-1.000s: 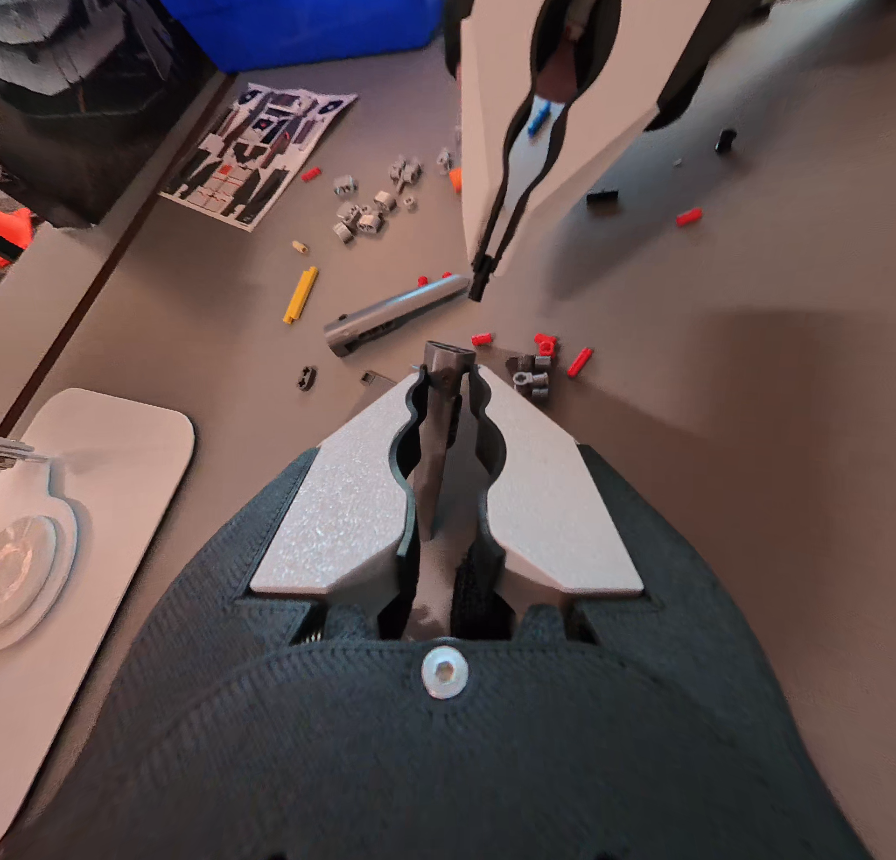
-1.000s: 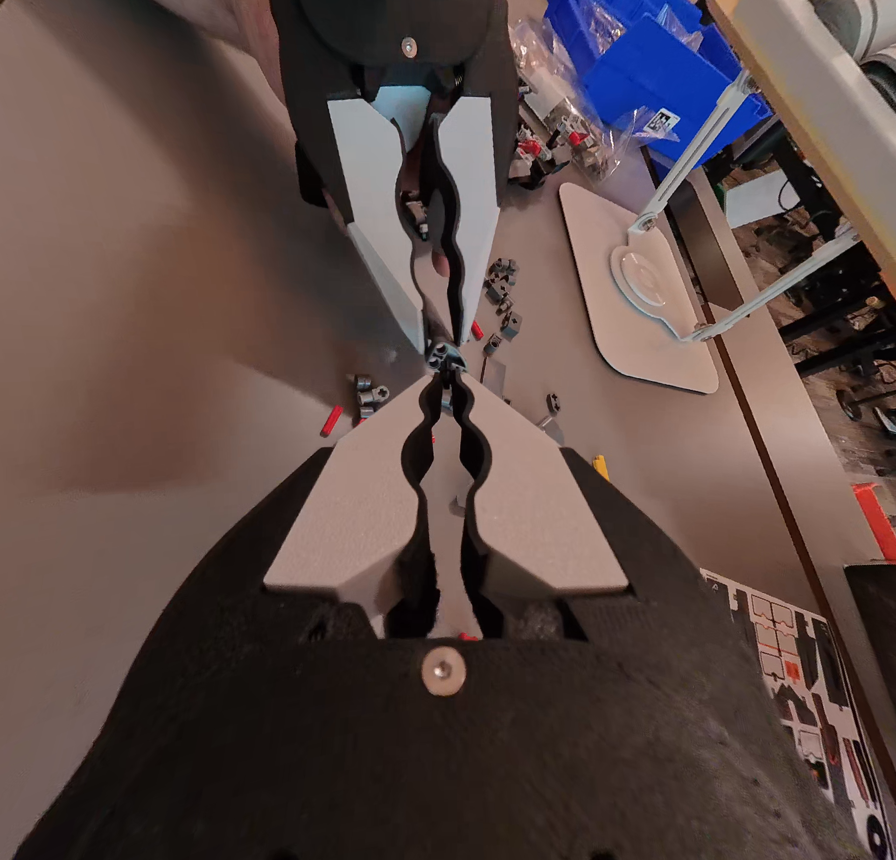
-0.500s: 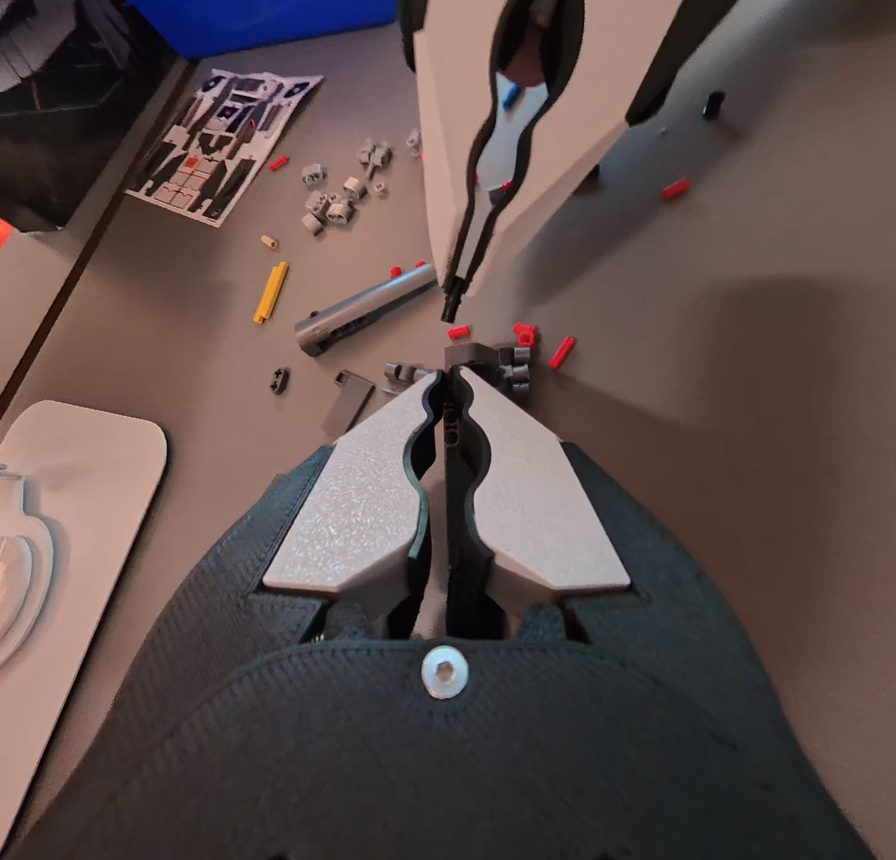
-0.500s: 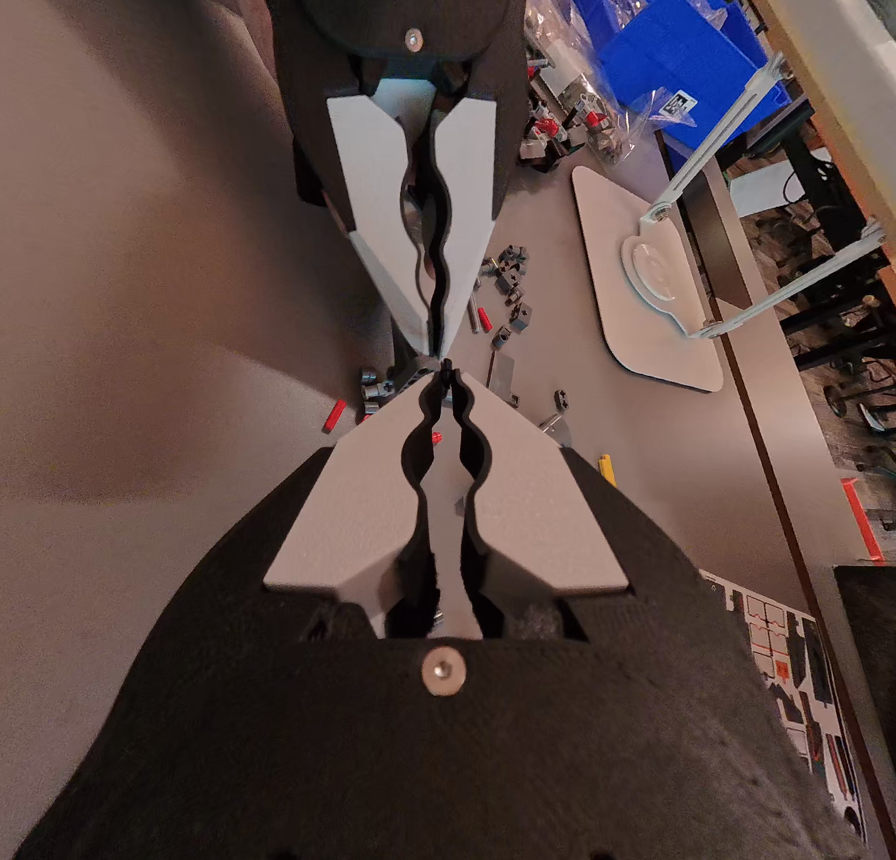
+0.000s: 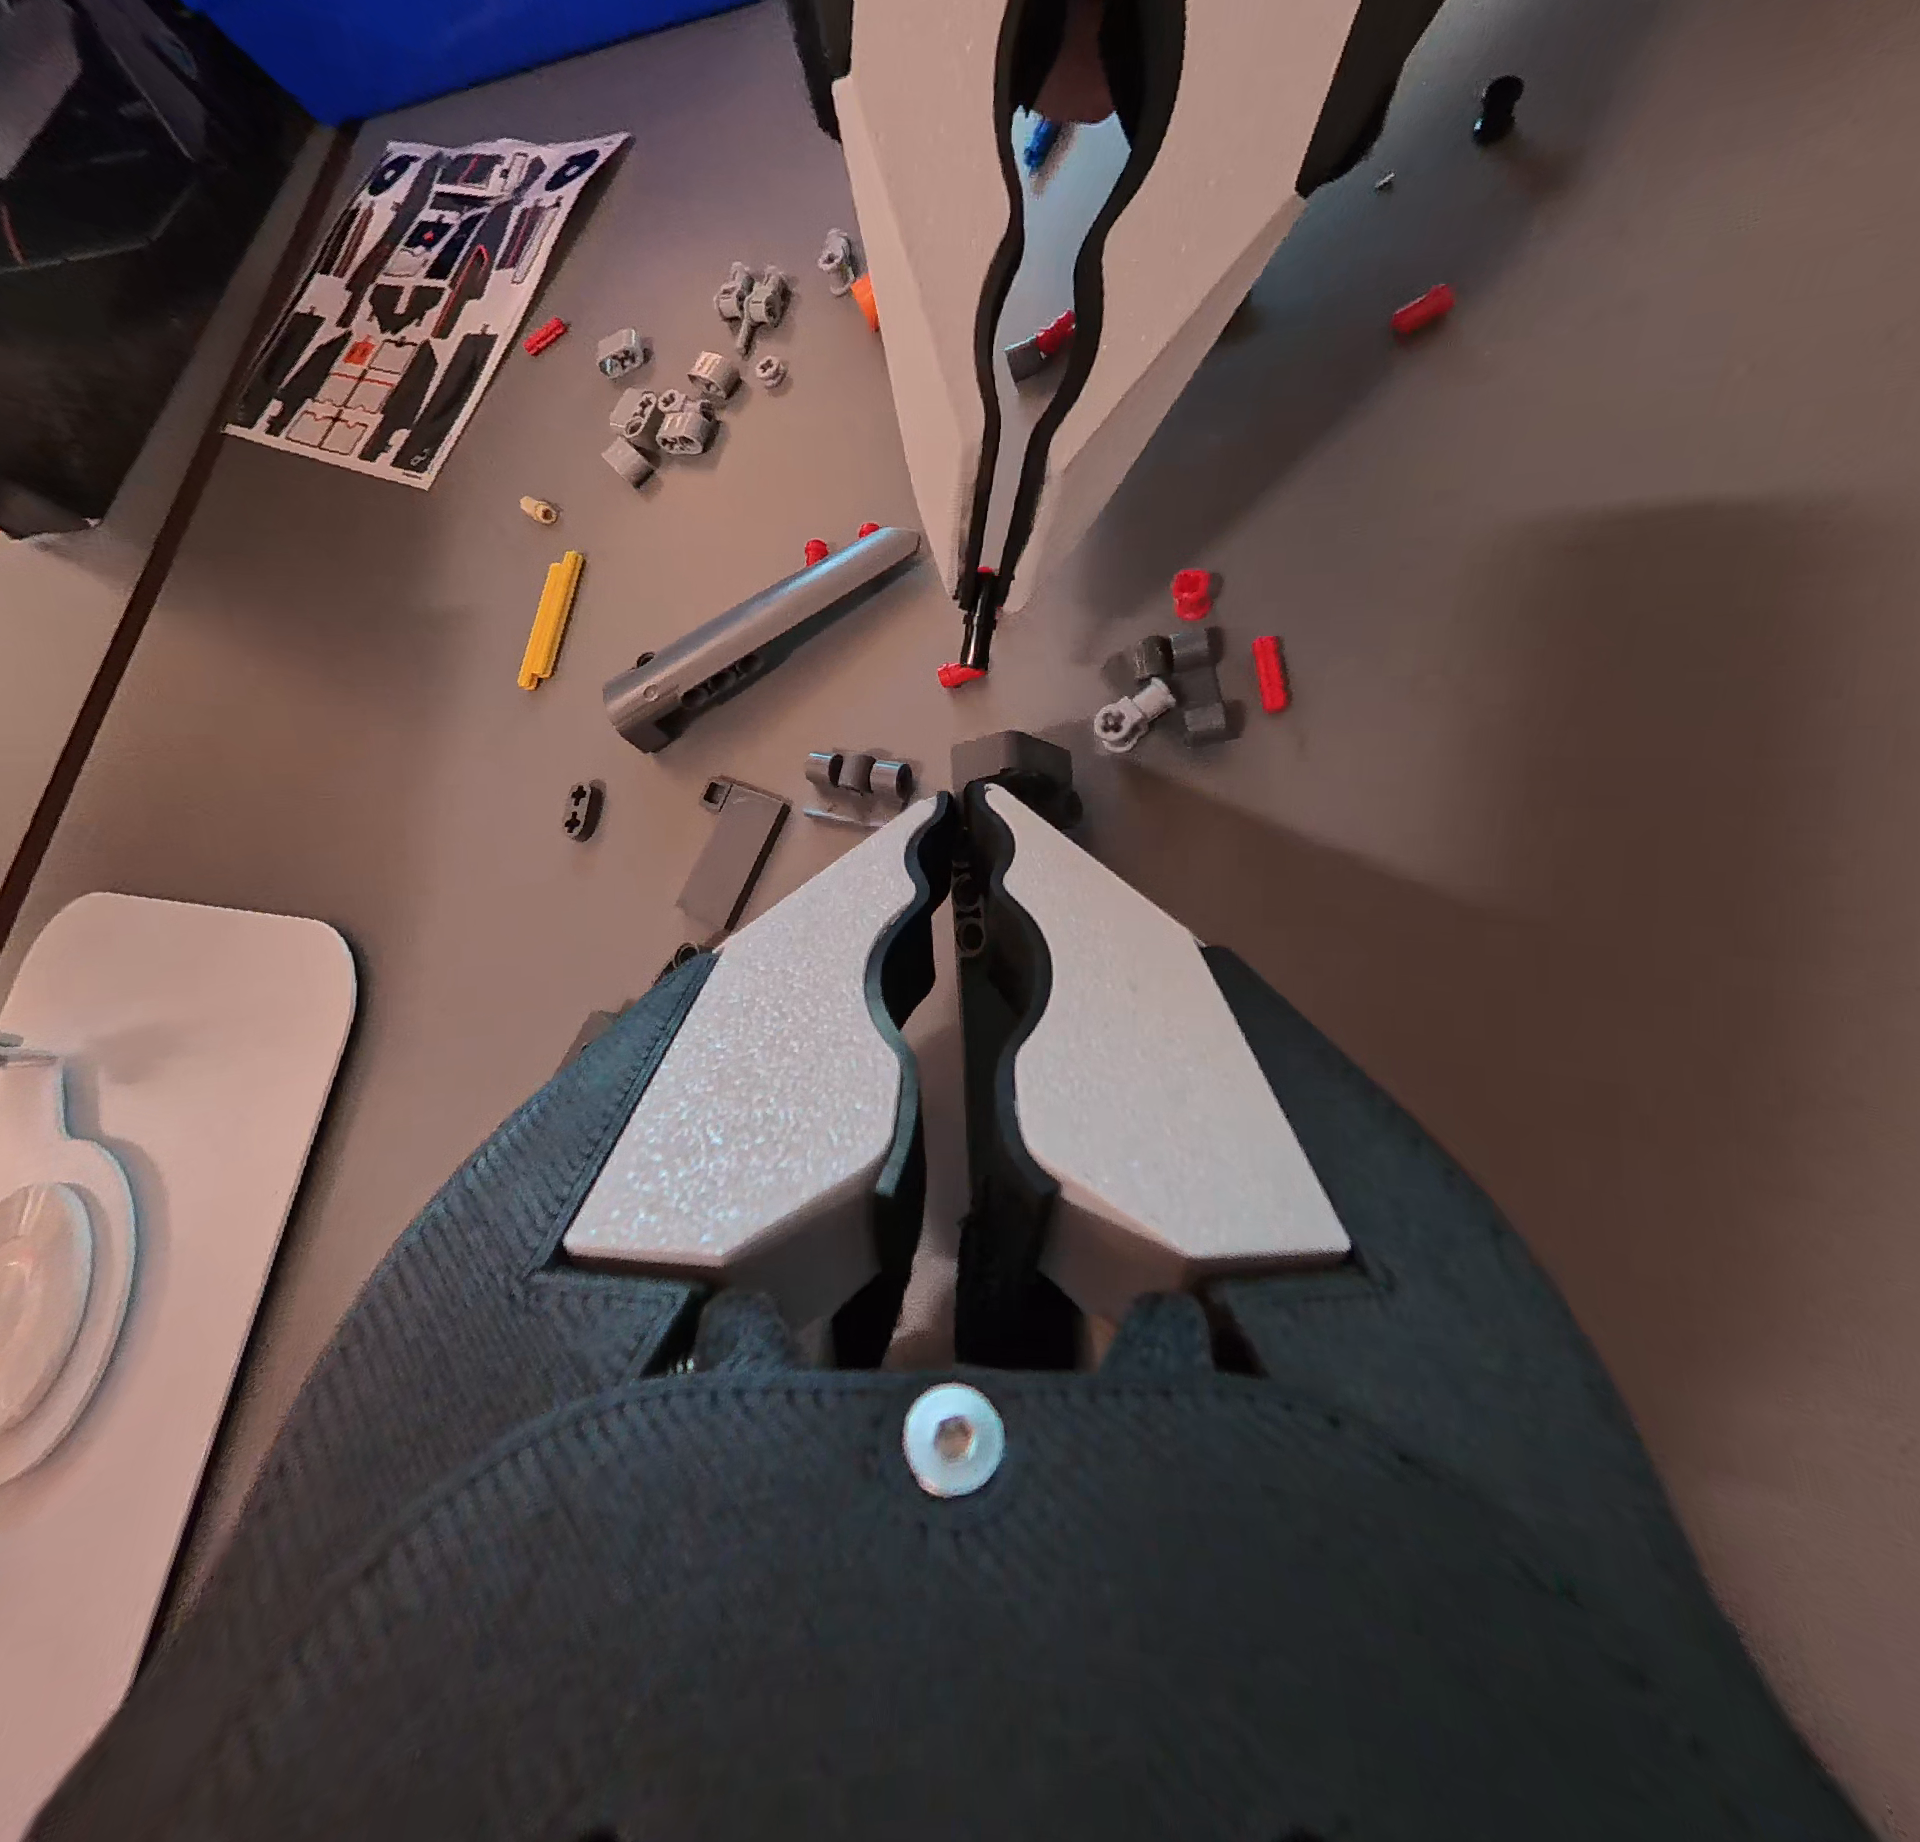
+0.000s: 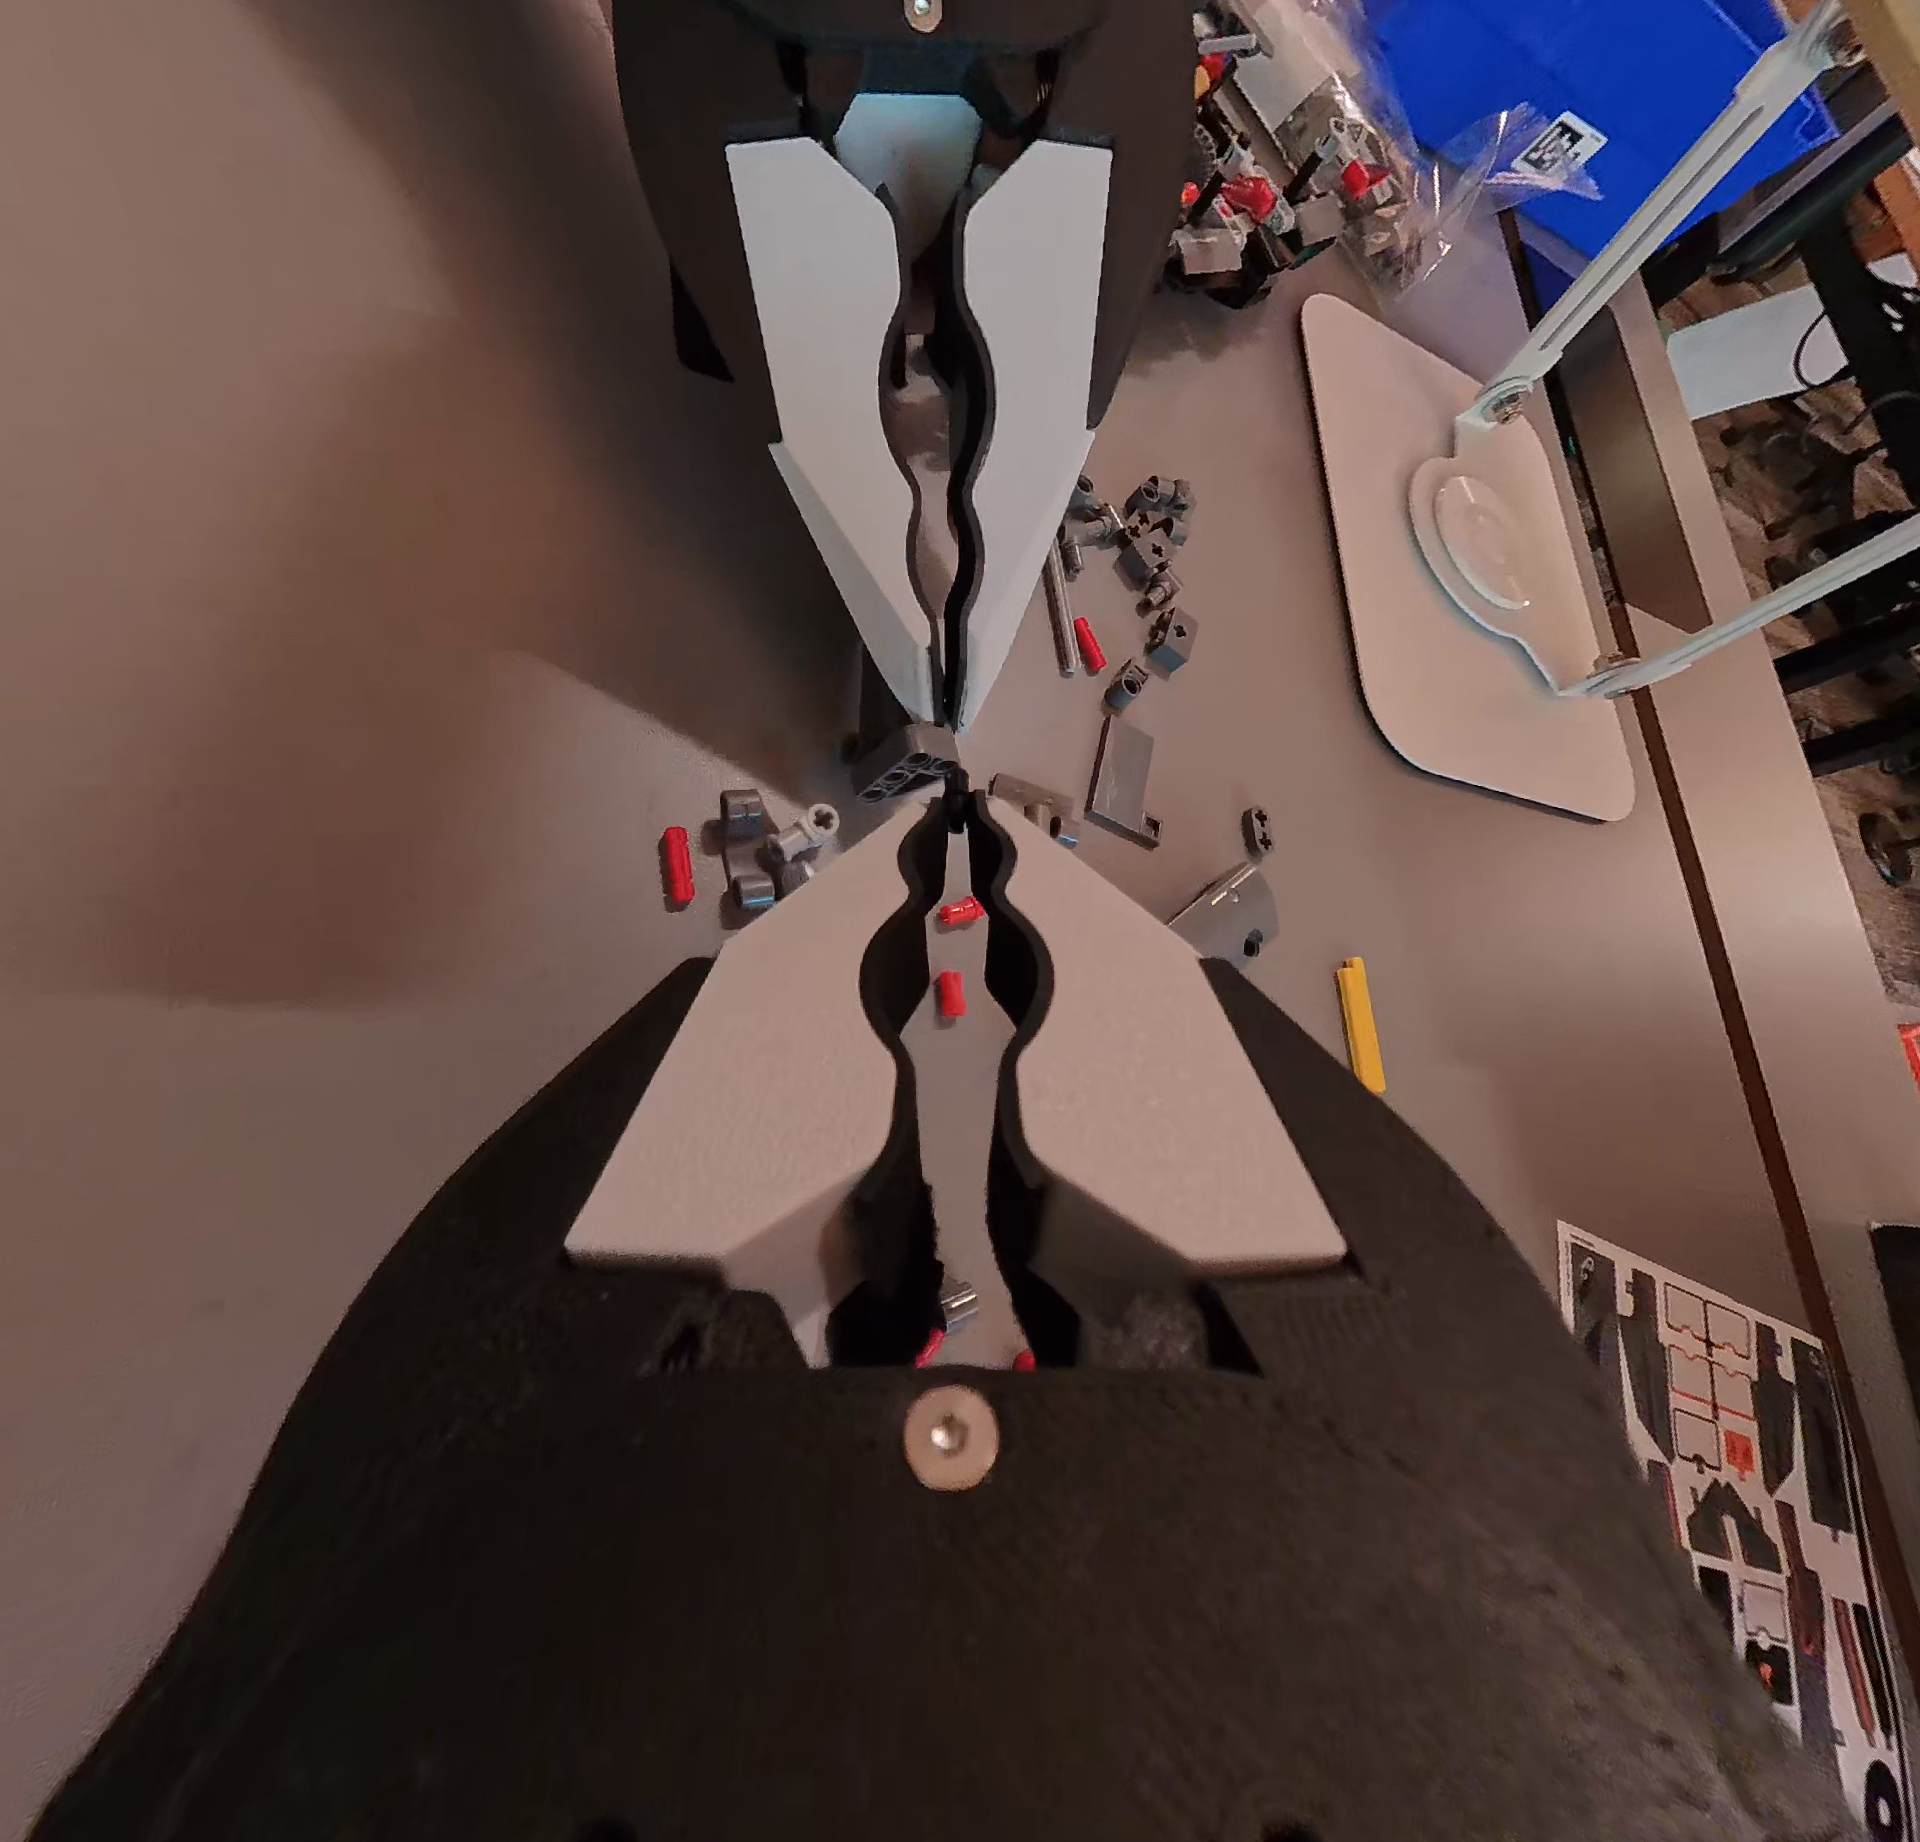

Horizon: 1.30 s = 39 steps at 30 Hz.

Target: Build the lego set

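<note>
Left wrist view: the left gripper is clamped on a dark grey beam, now lower and nearer the table. At 12 o'clock the right gripper, clamped on a black pin, has drawn apart, so I judge the joining is not done.

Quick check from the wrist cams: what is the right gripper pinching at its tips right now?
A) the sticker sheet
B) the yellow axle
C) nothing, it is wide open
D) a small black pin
D: the right gripper is shut on a small black pin poking out of its tips, while the yellow axle and the sticker sheet lie on the table.
</note>
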Available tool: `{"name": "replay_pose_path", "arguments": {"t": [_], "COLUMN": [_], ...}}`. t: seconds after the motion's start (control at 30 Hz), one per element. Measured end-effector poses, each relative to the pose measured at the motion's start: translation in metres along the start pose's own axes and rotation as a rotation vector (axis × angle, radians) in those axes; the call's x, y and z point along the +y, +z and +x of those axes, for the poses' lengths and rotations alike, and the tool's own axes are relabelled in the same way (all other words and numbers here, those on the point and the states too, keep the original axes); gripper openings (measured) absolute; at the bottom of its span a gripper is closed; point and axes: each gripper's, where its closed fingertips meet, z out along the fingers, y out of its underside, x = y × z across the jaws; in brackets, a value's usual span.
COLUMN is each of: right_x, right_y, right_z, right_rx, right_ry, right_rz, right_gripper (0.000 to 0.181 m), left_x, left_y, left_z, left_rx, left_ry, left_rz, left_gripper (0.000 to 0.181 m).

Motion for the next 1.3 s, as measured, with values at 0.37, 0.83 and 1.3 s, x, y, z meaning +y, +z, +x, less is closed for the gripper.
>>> {"name": "replay_pose_path", "arguments": {"t": [0.37,0.83,1.3], "right_x": [0.002,0.003,0.001], "right_y": [0.004,0.017,0.02], "right_z": [0.0,-0.006,-0.003], "right_rx": [0.003,-0.042,-0.038], "right_ry": [0.006,0.073,0.121], "right_rz": [-0.004,0.025,0.064], "right_gripper": [0.002,0.001,0.002], "left_x": [-0.002,0.002,0.003], "left_y": [-0.007,-0.004,-0.003], "left_z": [-0.007,-0.002,-0.002], "left_rx": [-0.192,-0.125,-0.127], "left_ry": [0.371,0.376,0.396], "left_rz": [-0.051,0.0,0.002], "left_gripper": [0.0,0.0,0.0]}}
